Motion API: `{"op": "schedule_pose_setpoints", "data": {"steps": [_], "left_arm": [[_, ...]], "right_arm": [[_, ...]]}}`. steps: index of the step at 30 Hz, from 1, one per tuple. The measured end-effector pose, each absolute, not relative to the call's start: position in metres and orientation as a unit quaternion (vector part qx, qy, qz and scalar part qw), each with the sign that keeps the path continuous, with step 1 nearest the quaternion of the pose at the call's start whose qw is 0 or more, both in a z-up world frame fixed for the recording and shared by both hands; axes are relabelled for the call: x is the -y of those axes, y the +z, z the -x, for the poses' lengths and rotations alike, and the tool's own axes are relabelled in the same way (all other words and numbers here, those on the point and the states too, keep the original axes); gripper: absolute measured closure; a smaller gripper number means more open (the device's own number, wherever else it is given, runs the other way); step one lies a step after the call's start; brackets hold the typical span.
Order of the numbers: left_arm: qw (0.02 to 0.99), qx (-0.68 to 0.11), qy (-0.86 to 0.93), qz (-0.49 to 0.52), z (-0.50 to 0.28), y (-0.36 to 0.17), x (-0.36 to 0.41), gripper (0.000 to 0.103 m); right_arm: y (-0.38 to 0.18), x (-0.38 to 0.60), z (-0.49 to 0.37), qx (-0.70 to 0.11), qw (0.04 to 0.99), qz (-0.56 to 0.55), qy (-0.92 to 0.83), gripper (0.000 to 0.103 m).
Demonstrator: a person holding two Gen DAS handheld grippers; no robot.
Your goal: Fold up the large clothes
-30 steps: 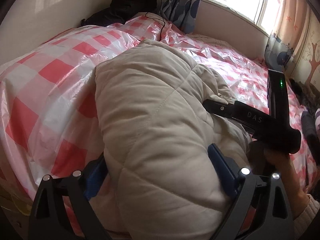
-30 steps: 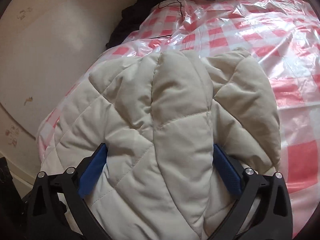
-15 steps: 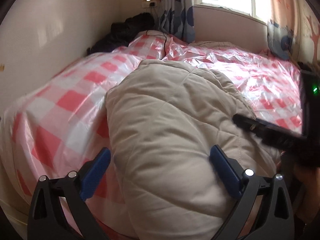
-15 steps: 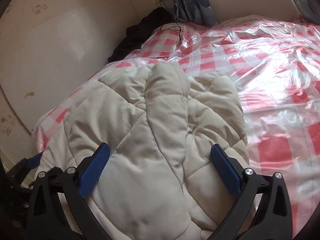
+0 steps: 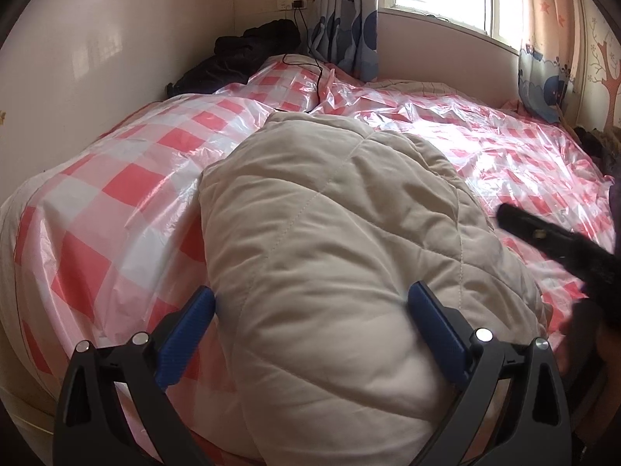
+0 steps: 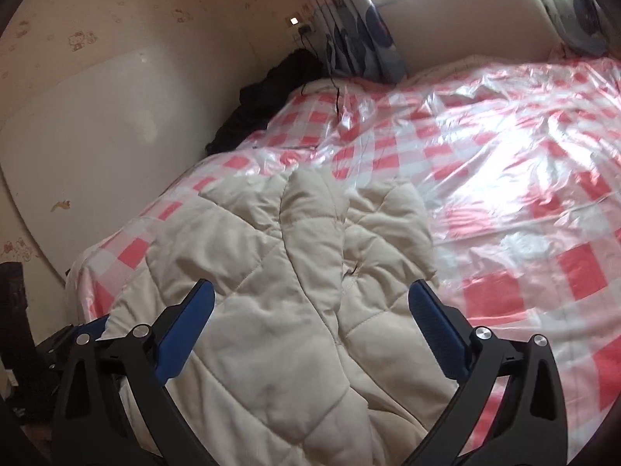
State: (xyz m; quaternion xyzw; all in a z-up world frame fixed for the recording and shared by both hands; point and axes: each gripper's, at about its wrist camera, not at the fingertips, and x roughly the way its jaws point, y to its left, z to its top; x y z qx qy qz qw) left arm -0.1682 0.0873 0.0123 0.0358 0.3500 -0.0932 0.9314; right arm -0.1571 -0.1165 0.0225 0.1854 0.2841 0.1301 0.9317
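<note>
Left gripper (image 5: 310,306) wide open, jaws just opened further, straddling folded beige quilted jacket (image 5: 341,256) without pinching. Right gripper (image 6: 310,303) open too, above jacket. Jacket bundled on pink checked plastic bed cover (image 6: 524,178), directly ahead of both.

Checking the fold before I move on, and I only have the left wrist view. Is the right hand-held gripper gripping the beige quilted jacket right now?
Observer: No. In the right wrist view the right hand-held gripper stands open above the beige jacket, and its pads are not pressing it.
Operator: What lies on top of the pile?
Observer: What looks like a sleeve lies lengthwise down the middle.
</note>
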Motion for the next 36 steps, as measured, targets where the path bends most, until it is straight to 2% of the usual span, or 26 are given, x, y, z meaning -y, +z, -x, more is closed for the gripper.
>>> {"op": "schedule_pose_setpoints", "data": {"steps": [3,6,8,14,22,30,36], "left_arm": [[0.932,-0.348,-0.092,-0.040,0.168,0.013,-0.087,0.007],[0.931,-0.349,-0.096,-0.040,0.168,0.012,-0.087,0.007],[0.930,-0.351,-0.096,-0.044,0.169,0.011,-0.084,0.007],[0.931,-0.350,-0.097,-0.040,0.168,0.012,-0.084,0.007],[0.932,-0.352,-0.077,-0.034,0.195,0.032,-0.087,0.007],[0.911,-0.406,-0.073,0.000,0.239,0.037,-0.082,0.007],[0.904,-0.424,-0.051,-0.003,0.261,0.047,-0.082,0.007]], "right_arm": [[0.019,0.117,0.175,-0.276,0.942,-0.159,0.104,0.006],[-0.021,0.111,0.162,-0.353,0.919,-0.143,0.099,0.006],[-0.032,0.115,0.159,-0.357,0.913,-0.166,0.103,0.006],[-0.023,0.117,0.158,-0.377,0.906,-0.162,0.099,0.006],[0.023,0.108,0.204,-0.390,0.912,-0.100,0.085,0.006],[0.031,0.095,0.236,-0.485,0.871,-0.069,0.048,0.006],[0.050,0.088,0.265,-0.461,0.884,-0.056,0.041,0.006]]}}
